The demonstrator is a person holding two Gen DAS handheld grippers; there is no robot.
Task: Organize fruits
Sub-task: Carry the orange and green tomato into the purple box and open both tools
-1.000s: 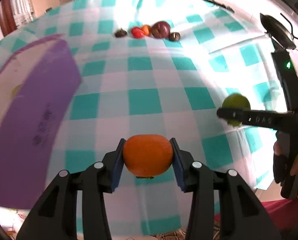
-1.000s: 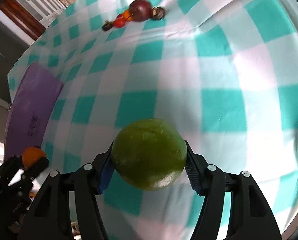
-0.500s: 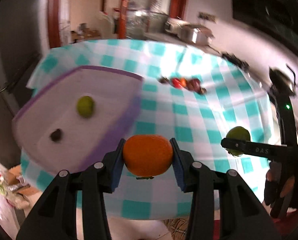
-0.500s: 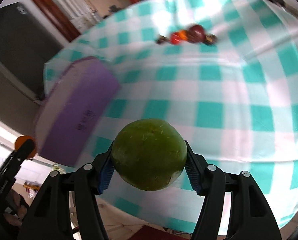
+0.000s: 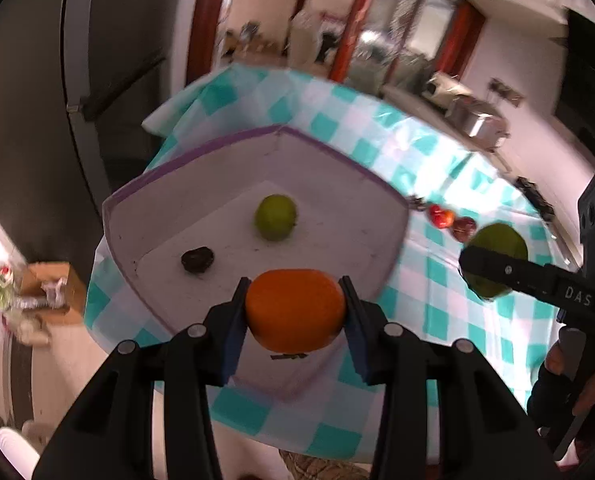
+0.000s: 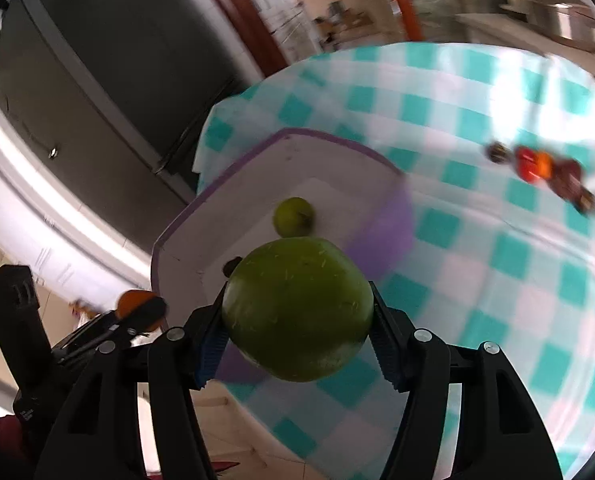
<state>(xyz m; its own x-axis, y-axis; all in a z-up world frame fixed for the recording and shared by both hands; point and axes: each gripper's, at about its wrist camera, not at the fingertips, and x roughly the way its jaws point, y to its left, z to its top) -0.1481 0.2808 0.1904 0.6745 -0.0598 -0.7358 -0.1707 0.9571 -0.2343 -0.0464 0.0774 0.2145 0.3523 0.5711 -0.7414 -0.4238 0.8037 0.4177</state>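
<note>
Over the near corner of the purple-rimmed tray (image 5: pixel 253 160), the left gripper (image 5: pixel 295 316) hangs with its jaws clamped on an orange fruit (image 5: pixel 295 314). Inside the tray lie a small dark fruit (image 5: pixel 196 259) on the left and a small green fruit (image 5: pixel 276 217) further right, well apart from each other. Beyond the tray's right corner, a cluster of red and dark fruits (image 5: pixel 451 222) rests on the teal checked tablecloth (image 5: pixel 429 288). Farthest right, the right gripper (image 6: pixel 297 322) has its jaws pressed on a large green fruit (image 6: pixel 297 310), held in the air just beside the tray's right side.
</note>
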